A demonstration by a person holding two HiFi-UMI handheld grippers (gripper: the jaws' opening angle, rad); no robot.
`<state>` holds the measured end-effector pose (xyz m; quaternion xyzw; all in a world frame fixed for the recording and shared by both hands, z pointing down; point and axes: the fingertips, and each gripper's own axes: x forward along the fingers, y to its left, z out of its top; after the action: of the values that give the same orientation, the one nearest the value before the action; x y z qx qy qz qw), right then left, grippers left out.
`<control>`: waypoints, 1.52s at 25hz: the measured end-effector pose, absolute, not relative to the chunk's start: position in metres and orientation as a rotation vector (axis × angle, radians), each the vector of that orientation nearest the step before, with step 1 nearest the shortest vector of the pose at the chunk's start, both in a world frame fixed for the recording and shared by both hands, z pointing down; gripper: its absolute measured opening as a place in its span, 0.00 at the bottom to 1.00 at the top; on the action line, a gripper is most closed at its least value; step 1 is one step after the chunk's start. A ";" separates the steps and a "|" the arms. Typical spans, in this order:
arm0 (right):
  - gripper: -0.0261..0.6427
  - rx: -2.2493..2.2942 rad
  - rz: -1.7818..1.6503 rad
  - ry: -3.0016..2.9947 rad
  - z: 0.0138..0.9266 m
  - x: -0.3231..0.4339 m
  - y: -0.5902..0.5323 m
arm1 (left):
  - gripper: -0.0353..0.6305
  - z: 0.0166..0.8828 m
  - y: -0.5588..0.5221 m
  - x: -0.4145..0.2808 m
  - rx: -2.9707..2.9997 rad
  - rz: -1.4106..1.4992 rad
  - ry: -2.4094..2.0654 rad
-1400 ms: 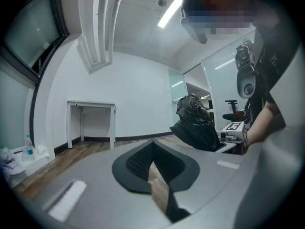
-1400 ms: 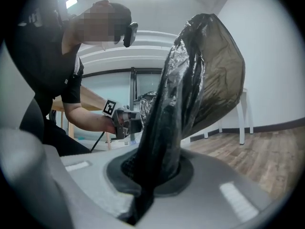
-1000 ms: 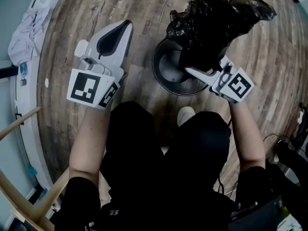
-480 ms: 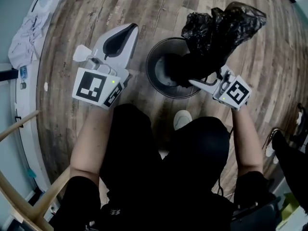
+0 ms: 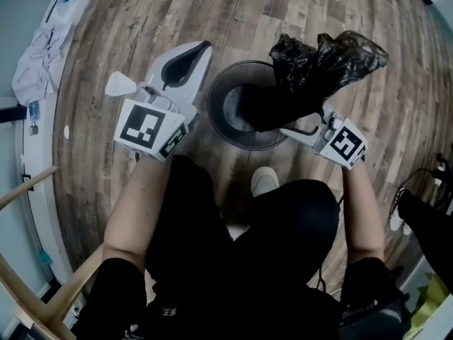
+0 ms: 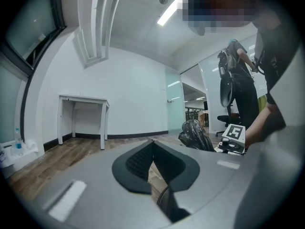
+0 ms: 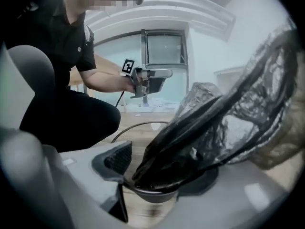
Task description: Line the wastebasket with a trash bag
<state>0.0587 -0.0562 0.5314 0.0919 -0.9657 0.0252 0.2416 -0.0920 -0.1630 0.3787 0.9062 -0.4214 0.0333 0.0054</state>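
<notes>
The round dark wastebasket (image 5: 228, 122) stands on the wood floor in front of the person's knees. A crumpled black trash bag (image 5: 322, 66) lies over its right rim and hangs partly inside. My right gripper (image 5: 297, 122) reaches in under the bag. Its jaws have just been opening and stand wide; in the right gripper view (image 7: 162, 171) the bag (image 7: 219, 132) runs between them and over the right jaw, while the left pad (image 7: 119, 160) is bare. My left gripper (image 5: 190, 57) is shut and empty, level, just left of the basket's rim; its jaws (image 6: 153, 168) meet with nothing between them.
A white table (image 6: 83, 113) stands by the far wall. White cloth and small items (image 5: 39, 48) lie by the left wall. Wooden furniture legs (image 5: 42, 289) are at the lower left. The person's shoe (image 5: 265, 180) is just in front of the basket. An office chair (image 6: 228, 92) is at the back right.
The right gripper has moved down and the bag has sunk lower over the basket. The left gripper has moved right, closer to the rim.
</notes>
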 end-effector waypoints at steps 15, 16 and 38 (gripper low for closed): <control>0.46 0.222 0.239 -2.475 0.564 0.080 -0.058 | 0.12 0.380 -0.159 -0.095 2.851 0.124 -1.268; 0.46 0.257 0.275 -2.498 0.561 0.085 -0.060 | 0.12 0.379 -0.159 -0.098 2.849 0.122 -1.273; 0.46 0.871 0.320 -2.824 0.404 0.180 -0.135 | 0.12 0.381 -0.158 -0.085 2.843 0.135 -1.207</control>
<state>0.1801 -0.1345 0.4040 0.2919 -0.9467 0.1072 0.0845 -0.0845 -0.1580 0.3815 0.9193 -0.3904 0.0436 0.0248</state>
